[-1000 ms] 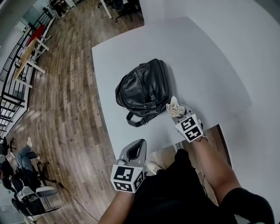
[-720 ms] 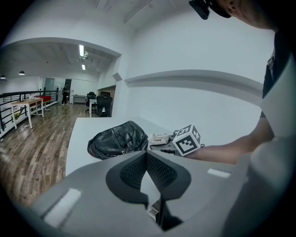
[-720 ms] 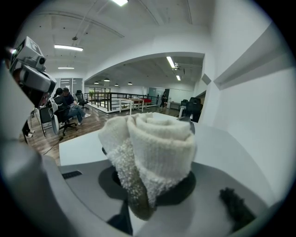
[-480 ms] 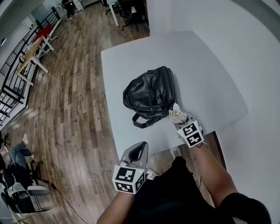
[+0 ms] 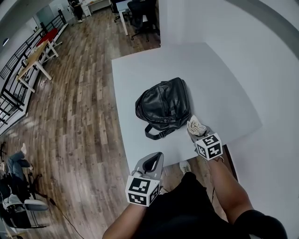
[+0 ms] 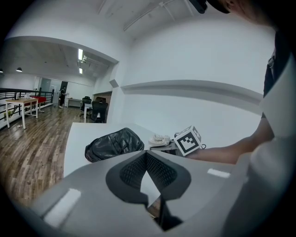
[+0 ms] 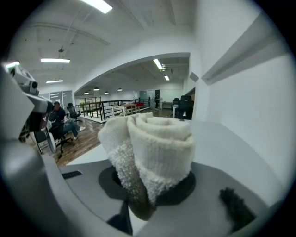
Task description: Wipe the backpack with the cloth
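1. Nearest: L gripper (image 5: 152, 162), held low, off the near edge of the table (image 5: 224, 84) and over the wood floor (image 5: 79, 116). In the left gripper view its jaws meet tip to tip with nothing between them. It is idle, well apart from the work.

2. Next: R gripper (image 5: 199, 132), at the table's near-right edge. Jaws are clamped on a rolled cream cloth (image 5: 195, 124). In the right gripper view the roll fills the gap between the jaws and stands proud of the tips, so the cloth leads and the jaws sit behind it.

3. Beyond: black leather-look backpack (image 5: 162, 105), lying flat approx. mid-table with a strap (image 5: 156, 134) looped out toward the near edge. The cloth sits just beside the bag's near-right corner. Contact vs. small gap: can't tell from these views.

4. Far: rest of the table top is bare white. Office chairs (image 5: 140, 7) stand past the far edge, and a seated person (image 5: 16, 161) is well off to the left.

Status (est.):
- Done: cloth picked up, gripped firmly, brought to the bag's edge.
- Not yet done: the wipe itself. No wiped track or moisture shows on the bag, so the whole top and sides remain.
- The bag is unrestrained. It may slide under a stroke, and the L gripper is free to steady it if req'd.
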`<state>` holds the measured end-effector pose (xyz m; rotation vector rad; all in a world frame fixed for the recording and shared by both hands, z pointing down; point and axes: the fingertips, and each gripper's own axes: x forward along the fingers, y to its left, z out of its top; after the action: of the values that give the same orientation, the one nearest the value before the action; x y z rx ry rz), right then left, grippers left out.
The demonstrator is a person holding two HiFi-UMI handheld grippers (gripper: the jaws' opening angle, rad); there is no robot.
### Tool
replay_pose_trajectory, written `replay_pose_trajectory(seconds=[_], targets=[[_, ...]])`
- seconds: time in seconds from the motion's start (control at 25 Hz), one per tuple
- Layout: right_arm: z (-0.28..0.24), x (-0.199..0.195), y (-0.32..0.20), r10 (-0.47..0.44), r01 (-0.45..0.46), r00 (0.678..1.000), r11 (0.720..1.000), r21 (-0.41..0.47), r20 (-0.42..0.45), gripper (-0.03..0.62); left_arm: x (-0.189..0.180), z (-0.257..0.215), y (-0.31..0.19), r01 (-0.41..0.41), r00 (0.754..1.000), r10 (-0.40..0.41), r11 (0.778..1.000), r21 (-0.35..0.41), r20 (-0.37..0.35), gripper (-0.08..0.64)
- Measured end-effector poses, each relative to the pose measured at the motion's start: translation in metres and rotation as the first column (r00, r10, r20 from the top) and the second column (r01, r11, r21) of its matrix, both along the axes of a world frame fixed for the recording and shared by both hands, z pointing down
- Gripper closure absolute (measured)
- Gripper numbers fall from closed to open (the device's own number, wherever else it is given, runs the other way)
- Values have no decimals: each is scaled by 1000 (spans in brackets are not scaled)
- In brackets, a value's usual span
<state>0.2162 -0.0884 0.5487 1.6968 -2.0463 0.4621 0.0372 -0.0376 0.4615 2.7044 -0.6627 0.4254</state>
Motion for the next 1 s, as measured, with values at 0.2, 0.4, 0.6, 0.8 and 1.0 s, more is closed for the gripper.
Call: replay_pose_trajectory(seconds=[0.2, 0.4, 0.6, 0.8, 1.0], targets=[[-33, 9, 3, 65, -68, 994, 997, 45, 83, 502, 0, -2, 0, -11, 1000, 10, 1000, -12, -20, 554], [-68, -1, -17, 7, -17, 996, 994, 109, 92, 502, 2, 9, -16, 12, 1000, -13, 1000, 29, 20, 554], [-82, -23, -70, -111, 101, 991, 986, 130, 72, 502, 0, 8, -49, 105, 994, -105, 994, 12, -7, 554], [-78, -39, -136, -196, 184, 977, 974, 131, 84, 502, -8, 19, -81, 194, 981, -194, 981, -1, -4, 554], [-61, -54, -194, -261, 253, 962, 962, 107, 74, 502, -15, 30, -108, 270, 963, -270, 963, -27, 3, 554]])
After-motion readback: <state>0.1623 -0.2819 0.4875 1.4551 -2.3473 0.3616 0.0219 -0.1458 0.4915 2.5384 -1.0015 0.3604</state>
